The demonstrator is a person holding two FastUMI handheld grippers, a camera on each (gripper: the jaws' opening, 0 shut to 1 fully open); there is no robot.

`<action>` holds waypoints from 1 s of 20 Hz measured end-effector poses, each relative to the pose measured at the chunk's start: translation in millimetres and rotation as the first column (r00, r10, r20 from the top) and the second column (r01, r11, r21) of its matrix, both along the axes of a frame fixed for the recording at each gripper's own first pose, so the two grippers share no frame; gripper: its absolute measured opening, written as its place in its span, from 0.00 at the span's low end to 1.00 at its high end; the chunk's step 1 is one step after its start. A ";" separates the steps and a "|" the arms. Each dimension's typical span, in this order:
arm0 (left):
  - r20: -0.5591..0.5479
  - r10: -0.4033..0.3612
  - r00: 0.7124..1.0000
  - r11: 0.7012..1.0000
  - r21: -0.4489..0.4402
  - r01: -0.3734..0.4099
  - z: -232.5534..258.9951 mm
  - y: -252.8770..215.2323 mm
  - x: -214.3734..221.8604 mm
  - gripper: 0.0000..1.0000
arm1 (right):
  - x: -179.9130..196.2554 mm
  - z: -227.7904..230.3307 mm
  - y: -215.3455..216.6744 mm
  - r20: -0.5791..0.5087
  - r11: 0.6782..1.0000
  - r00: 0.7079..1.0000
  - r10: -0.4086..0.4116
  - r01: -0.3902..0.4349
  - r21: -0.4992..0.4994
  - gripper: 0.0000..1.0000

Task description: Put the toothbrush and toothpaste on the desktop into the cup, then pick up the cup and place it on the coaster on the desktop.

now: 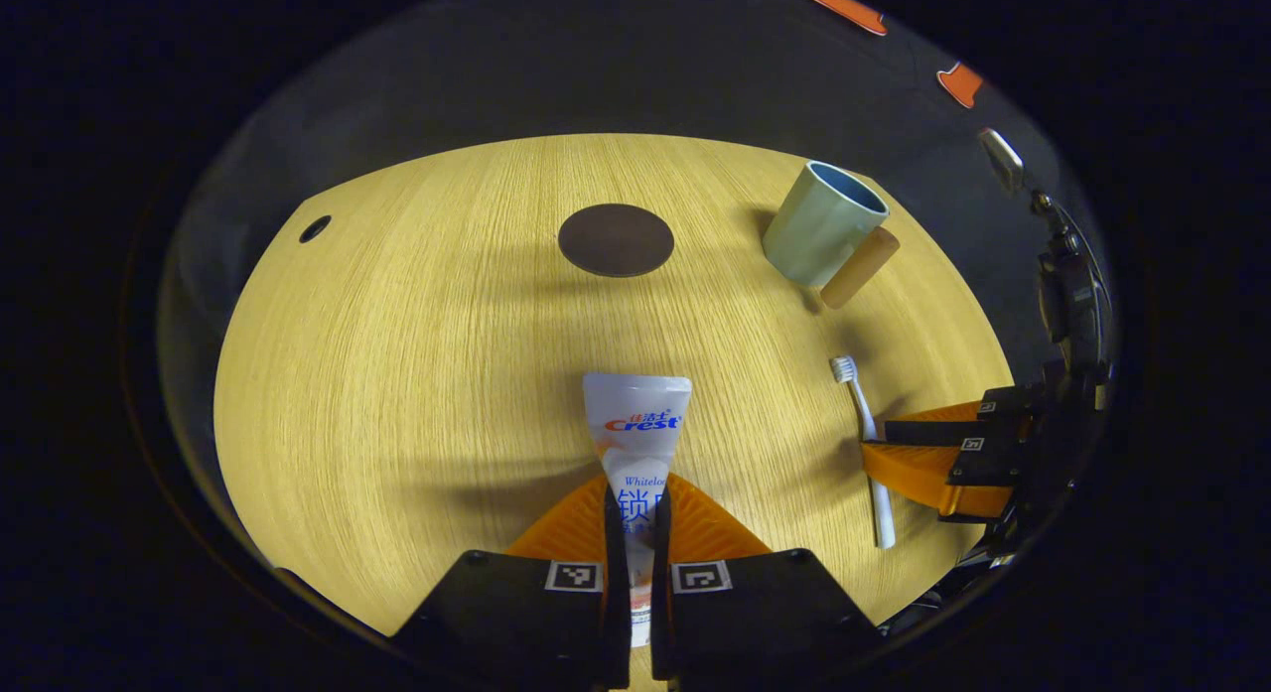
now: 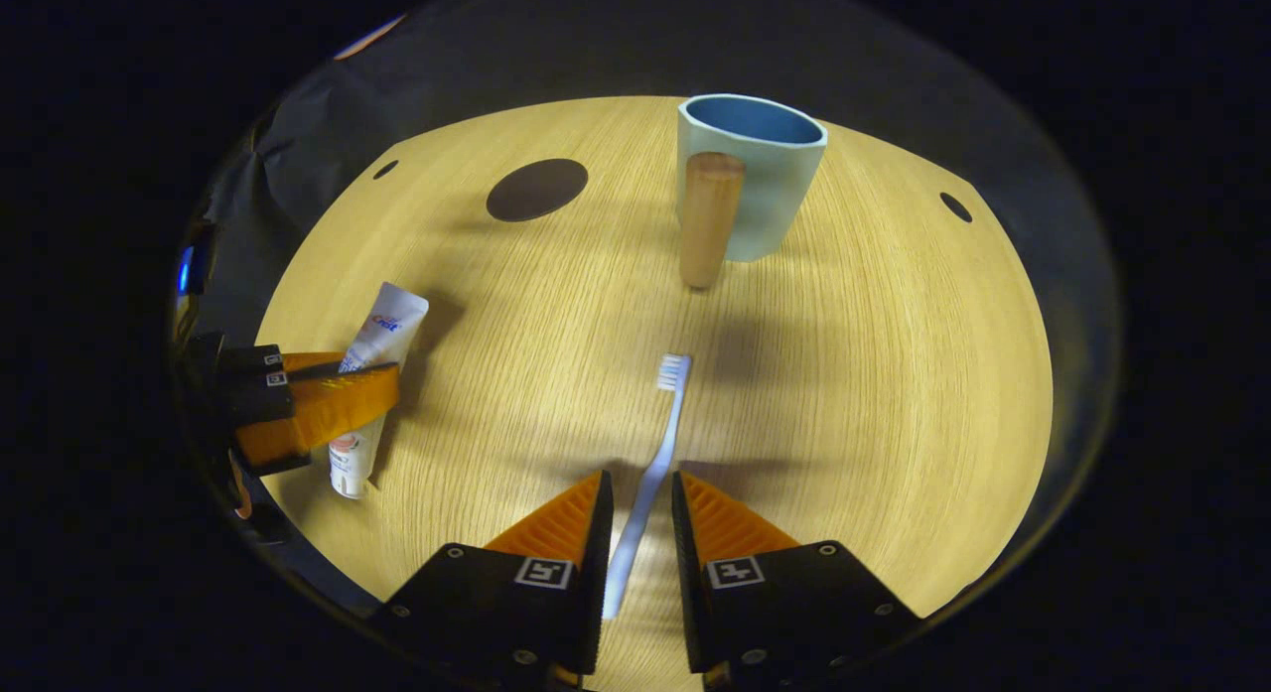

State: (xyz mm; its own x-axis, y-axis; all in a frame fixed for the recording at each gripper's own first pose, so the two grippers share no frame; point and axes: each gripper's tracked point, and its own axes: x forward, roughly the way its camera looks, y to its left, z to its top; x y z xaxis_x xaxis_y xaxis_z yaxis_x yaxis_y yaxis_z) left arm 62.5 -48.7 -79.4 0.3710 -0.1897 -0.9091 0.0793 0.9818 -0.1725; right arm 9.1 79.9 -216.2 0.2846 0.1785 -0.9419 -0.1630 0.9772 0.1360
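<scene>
Fingers of the left gripper (image 1: 635,533) are closed in on the toothpaste (image 1: 635,444), squeezing its lower body near the cap end, while the flat crimped end points away toward the coaster (image 1: 616,239). Its long axis runs straight along the fingers. The right gripper (image 2: 640,518) has its fingers either side of the toothbrush (image 2: 650,464) handle with a sliver of gap showing on each side — they flank it, and I judge they are not yet pressing. The brush lies flat on the surface (image 2: 894,374), bristle head toward the cup (image 2: 755,181), handle end back between the fingers.

The cup stands upright at the far side, its wooden handle (image 2: 710,220) facing the right gripper; the coaster sits well apart from it.

Risks, as I see them: the soft tube may buckle or slide in the squeeze, and the thin handle — lying flush on the surface — could roll or pivot out as the fingers close. Either thing entering at a slant could tip the cup.
</scene>
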 end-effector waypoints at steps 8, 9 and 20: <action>0.068 0.023 0.997 1.000 -0.007 -0.022 124.4 52.7 -29.4 0.11 | 9.7 -4.7 -4.4 0.071 0.998 0.997 0.017 -0.013 -0.068 0.10; 0.077 0.024 0.997 1.000 -0.009 -0.024 141.7 61.2 -33.2 0.11 | 11.6 -3.2 -5.1 0.073 0.999 0.997 0.006 -0.003 -0.048 0.08; 0.230 0.044 0.972 0.999 -0.007 -0.044 171.3 54.5 -22.5 0.11 | 33.2 36.4 -8.0 0.314 0.997 0.949 -0.041 0.019 0.075 0.06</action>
